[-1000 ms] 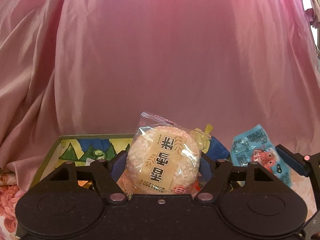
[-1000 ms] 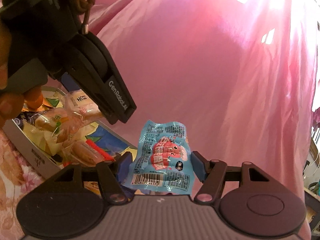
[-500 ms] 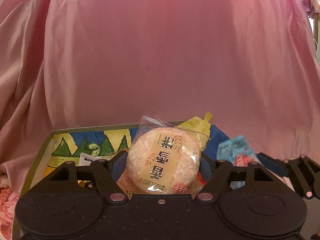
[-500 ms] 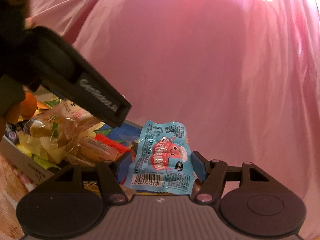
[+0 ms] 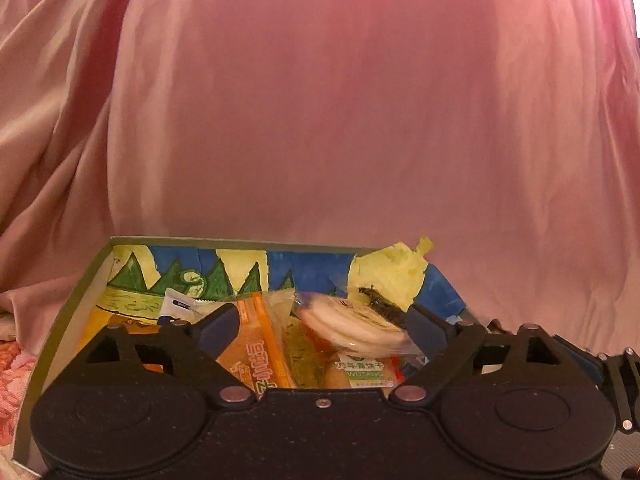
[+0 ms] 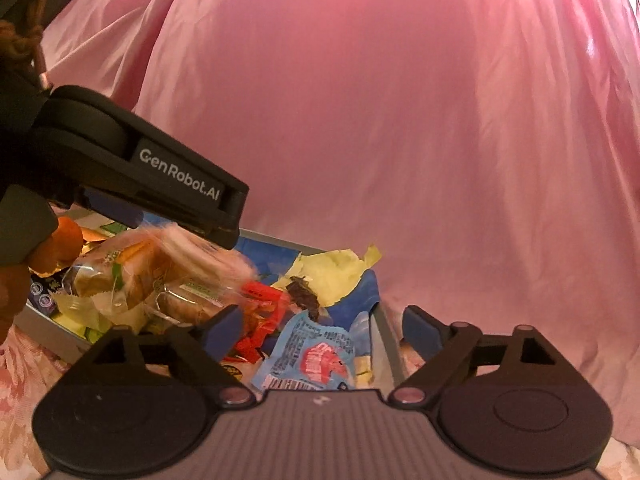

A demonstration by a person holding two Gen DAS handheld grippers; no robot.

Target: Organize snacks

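My left gripper [image 5: 320, 322] hangs over the open snack box [image 5: 72, 308], its jaws opening. The round rice cracker packet [image 5: 352, 326] is blurred and tipped flat between the fingers, and neither pad presses on it. The right wrist view has it as a smear [image 6: 200, 256] under the left gripper [image 6: 224, 224]. My right gripper [image 6: 322, 326] is also opening above the box's right end. The blue candy packet [image 6: 316, 360] lies loose below it inside the box, clear of both pads.
The box [image 6: 388, 344] has a painted lining and holds several packets: an orange one [image 5: 256, 352], red ones [image 6: 260, 304] and bread rolls [image 6: 120, 276]. Torn yellow paper [image 5: 392, 276] sticks up at its far right corner. Pink cloth [image 5: 320, 100] drapes all around.
Both grippers have opened. The rice cracker packet left the left jaws and is dropping flat; the blue candy packet slipped out of the right jaws into the box.
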